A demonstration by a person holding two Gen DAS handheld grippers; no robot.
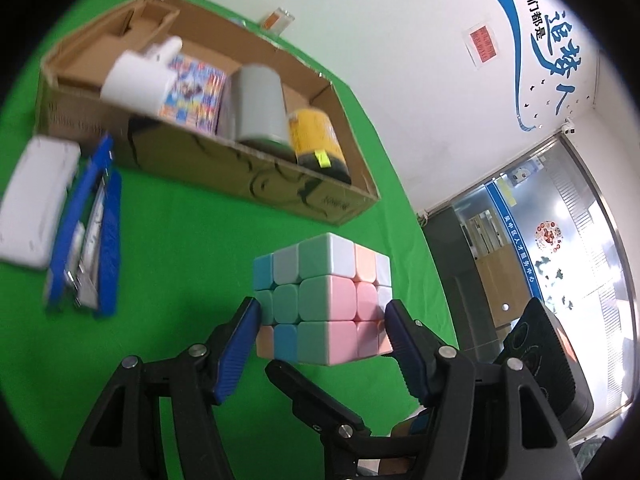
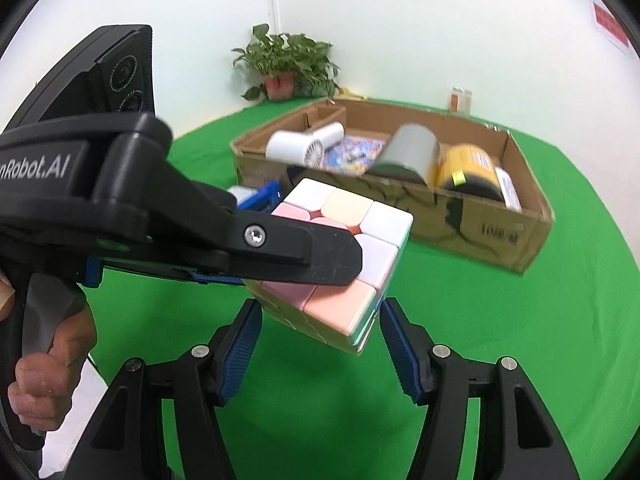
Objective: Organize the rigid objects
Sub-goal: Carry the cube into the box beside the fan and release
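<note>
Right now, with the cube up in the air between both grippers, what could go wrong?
1. The left gripper pinches only the cube's lower rows, so the cube could pivot or slip out.
2. In the right wrist view the cube sits tilted between the right gripper's jaws; a handover could knock it loose.
3. The box is already crowded, so it may land on the cans.

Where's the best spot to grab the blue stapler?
Probably mid-length, squeezing across its two long blue sides, coming down from above. The stapler lies flat on the green cloth, long and narrow. The white case sits close along one side, so a sideways approach looks cramped.
</note>
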